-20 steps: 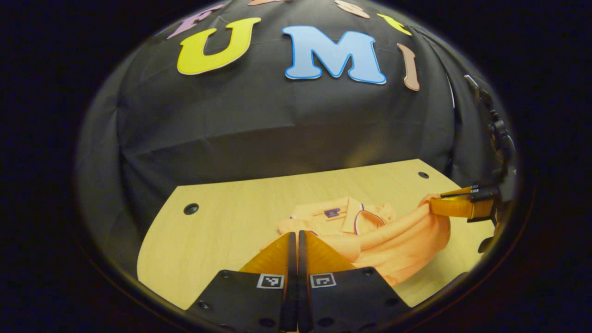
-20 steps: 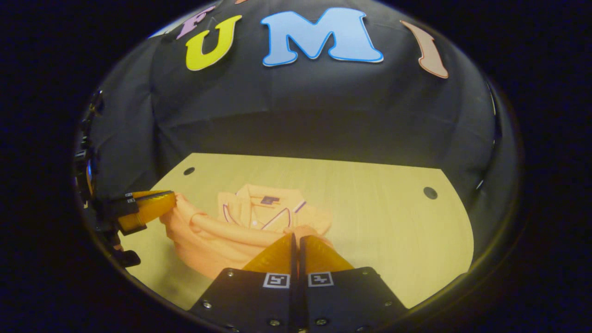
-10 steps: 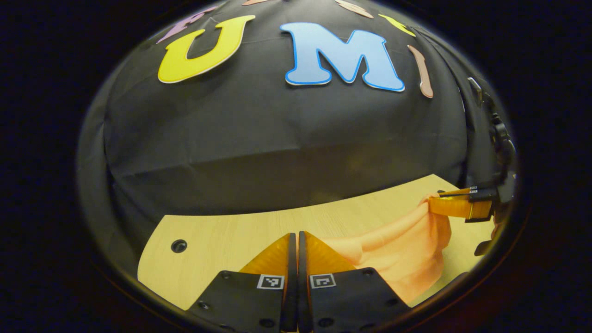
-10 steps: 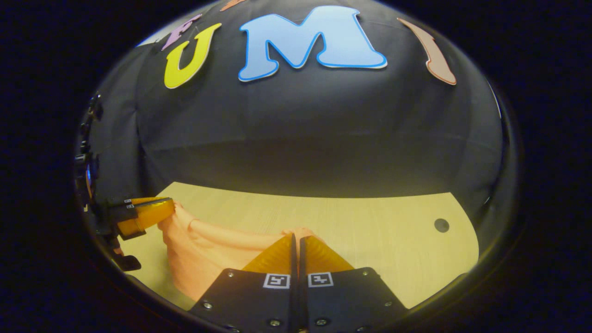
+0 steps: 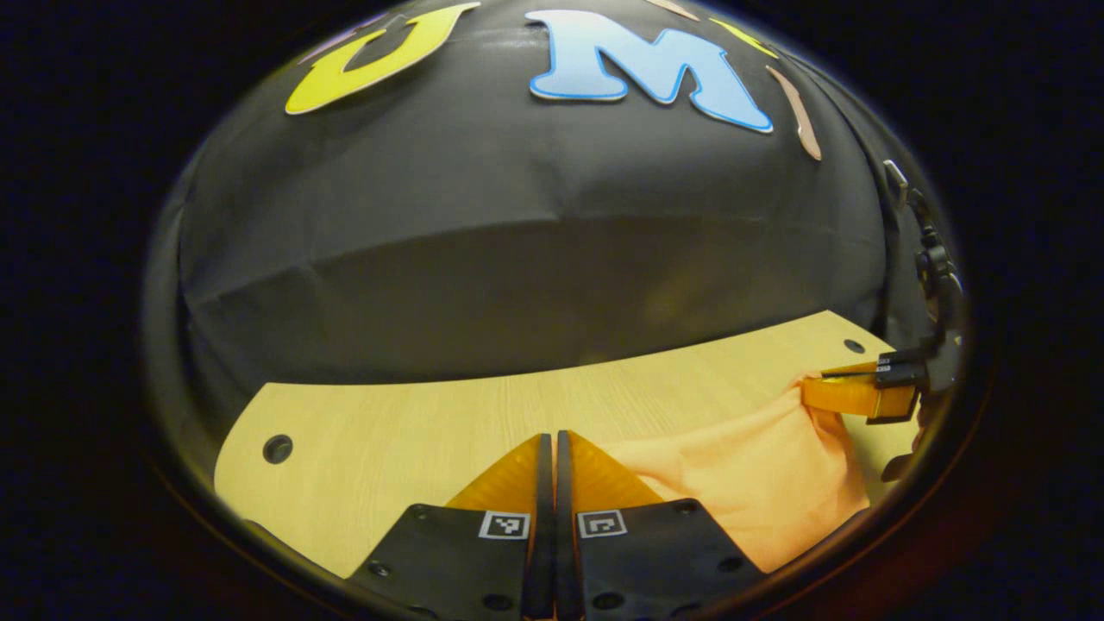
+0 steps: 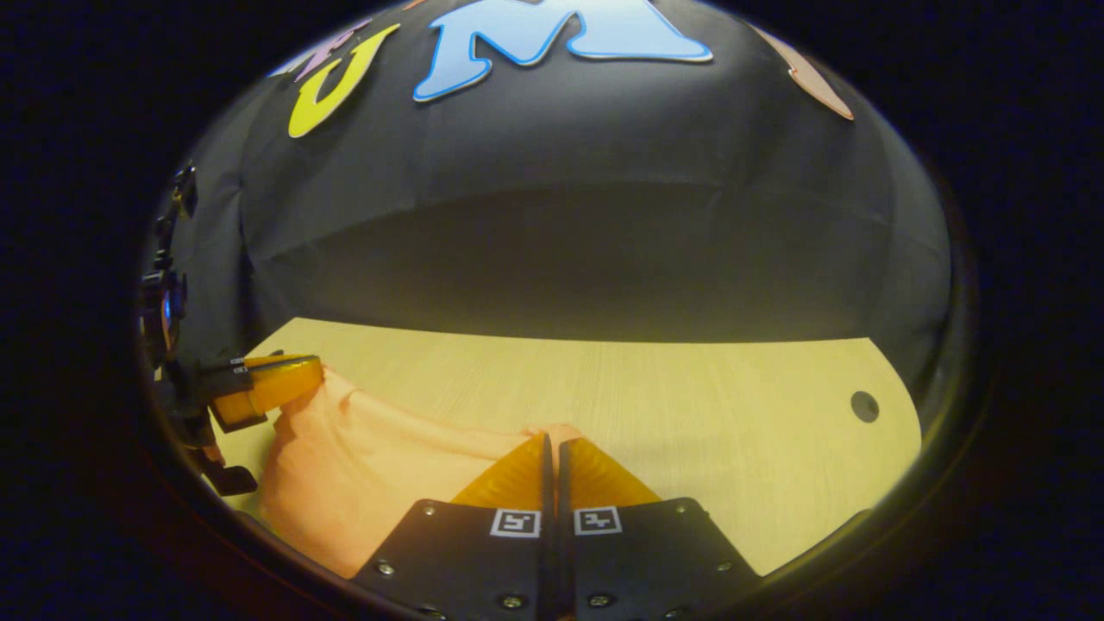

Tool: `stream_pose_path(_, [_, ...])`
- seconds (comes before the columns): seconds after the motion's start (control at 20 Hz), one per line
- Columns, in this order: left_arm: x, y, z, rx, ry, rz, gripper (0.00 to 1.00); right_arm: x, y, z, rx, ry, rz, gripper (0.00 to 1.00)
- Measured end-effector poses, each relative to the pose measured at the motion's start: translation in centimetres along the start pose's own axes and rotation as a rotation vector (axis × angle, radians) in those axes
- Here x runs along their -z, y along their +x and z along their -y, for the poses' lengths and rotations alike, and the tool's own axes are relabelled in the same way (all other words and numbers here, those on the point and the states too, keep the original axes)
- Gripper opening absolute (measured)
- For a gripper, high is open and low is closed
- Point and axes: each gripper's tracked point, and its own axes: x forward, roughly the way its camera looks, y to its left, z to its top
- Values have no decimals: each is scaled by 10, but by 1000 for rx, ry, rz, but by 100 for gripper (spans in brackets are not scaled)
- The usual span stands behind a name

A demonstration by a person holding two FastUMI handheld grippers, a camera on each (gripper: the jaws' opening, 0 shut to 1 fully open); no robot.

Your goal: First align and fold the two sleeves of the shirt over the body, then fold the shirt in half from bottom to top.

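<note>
Black cloth wall [image 5: 517,259] behind a pale wooden counter [image 5: 388,431] with round holes near its far corners. Orange shirt [image 5: 750,483]: stretched as one sheet between both tools, above the counter's near edge. Left gripper [image 5: 548,444]: jaws closed on the shirt's edge. Right gripper [image 6: 552,447]: jaws closed on the shirt's other end.

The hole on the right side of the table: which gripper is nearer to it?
Right. The right gripper grips the shirt just short of the hole; the left gripper grips the shirt's other end, farther left.
</note>
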Motion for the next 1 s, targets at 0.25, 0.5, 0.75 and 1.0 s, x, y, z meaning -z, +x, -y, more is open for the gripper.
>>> stream_pose_path(0.25, [15, 13, 3, 2, -22, -10, 7, 20, 16, 4, -3, 33, -33, 0])
stream_pose_path(0.5, [6, 3, 1, 3, -45, 11, 43, 22, 17, 9, 28, 6, -30, 30])
stream_pose_path(0.75, [-11, -27, 0, -8, -6, 40, 67, 11, -6, 15, 55, 44, -13, 52])
stream_pose_path(1.0, [-19, -88, 14, -7, 7, 40, 67, -3, -54, 10, 85, 85, 28, 52])
